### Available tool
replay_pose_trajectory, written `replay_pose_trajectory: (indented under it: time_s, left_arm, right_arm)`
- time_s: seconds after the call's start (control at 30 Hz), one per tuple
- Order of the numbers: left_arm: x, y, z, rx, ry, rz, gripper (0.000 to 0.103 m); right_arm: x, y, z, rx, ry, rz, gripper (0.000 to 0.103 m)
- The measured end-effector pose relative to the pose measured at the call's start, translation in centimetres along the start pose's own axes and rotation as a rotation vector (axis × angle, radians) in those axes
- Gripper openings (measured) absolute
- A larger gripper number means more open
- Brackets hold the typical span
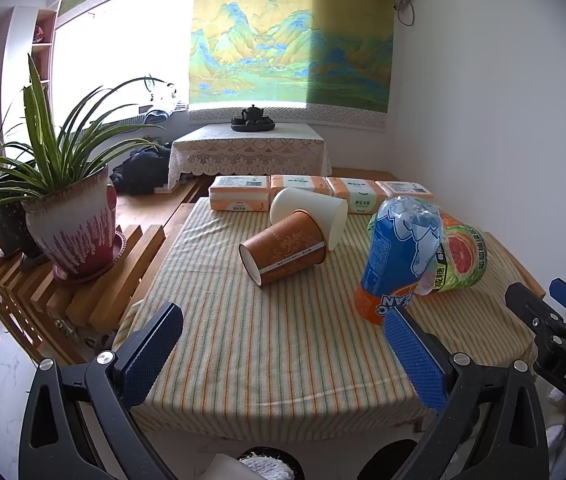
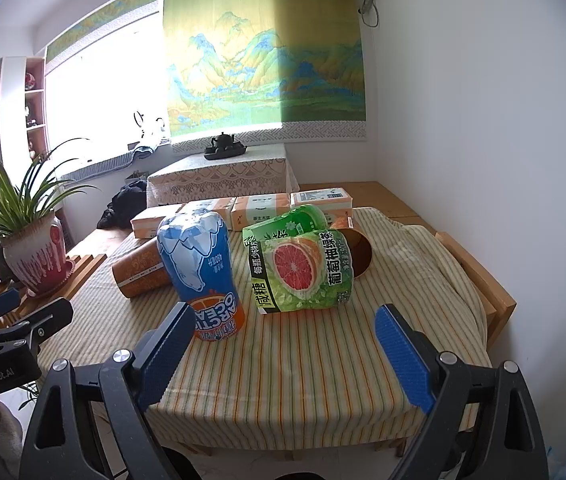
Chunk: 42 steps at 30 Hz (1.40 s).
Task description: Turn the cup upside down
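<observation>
Left wrist view. My left gripper [image 1: 283, 344] hangs over the table's near edge, jaws wide apart and holding nothing. The table [image 1: 275, 360], under a striped cloth, carries the orange cup [image 1: 283, 246] on its side near the middle, base toward the near-left corner and mouth toward the far edge. A white cup [image 1: 309, 212] also lies on its side, touching the orange cup's far end. A blue bottle [image 1: 397, 256] stands cap down toward the right edge; a green bottle [image 1: 463, 260] lies just behind it. Tissue packs [image 1: 239, 194] line the far edge. My right gripper [image 1: 551, 304] enters at the right, jaws parted and empty.

Right wrist view. The right gripper [image 2: 283, 340] sits over the near edge, jaws wide and empty, facing the blue bottle [image 2: 199, 264] and green bottle [image 2: 303, 270]. The orange cup [image 2: 139, 272] lies behind the blue bottle, partly hidden. A plant [image 2: 31, 240] stands off the left edge.
</observation>
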State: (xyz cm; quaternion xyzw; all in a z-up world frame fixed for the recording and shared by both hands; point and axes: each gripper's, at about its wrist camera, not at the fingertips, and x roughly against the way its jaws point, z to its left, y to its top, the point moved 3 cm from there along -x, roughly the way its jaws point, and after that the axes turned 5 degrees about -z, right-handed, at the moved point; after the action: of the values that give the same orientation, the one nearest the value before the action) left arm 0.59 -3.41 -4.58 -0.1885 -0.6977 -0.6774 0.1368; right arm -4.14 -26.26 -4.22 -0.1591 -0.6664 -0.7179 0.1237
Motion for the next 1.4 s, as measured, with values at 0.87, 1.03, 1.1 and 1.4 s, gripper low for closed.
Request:
replay_pose_trajectory:
  time_s: [0.87, 1.03, 1.1, 1.4]
  left_arm:
    - [0.01, 0.01, -0.12, -0.002, -0.002, 0.000, 0.102]
    - [-0.12, 0.00, -0.11, -0.002, -0.004, 0.003, 0.102]
    - [-0.19, -0.02, -0.12, -0.004, -0.004, 0.004, 0.102]
    - [-0.52, -0.08, -0.07, -0.007, -0.005, 0.003, 0.102]
  right_arm:
    - [0.05, 0.01, -0.01, -0.005, -0.003, -0.005, 0.089]
    - [0.14, 0.16, -0.09, -0.008, -0.008, -0.024, 0.089]
    - [0.19, 0.21, -0.07, -0.008, -0.007, -0.029, 0.089]
    - [0.25, 0.41, 0.24, 0.013, -0.012, -0.053, 0.089]
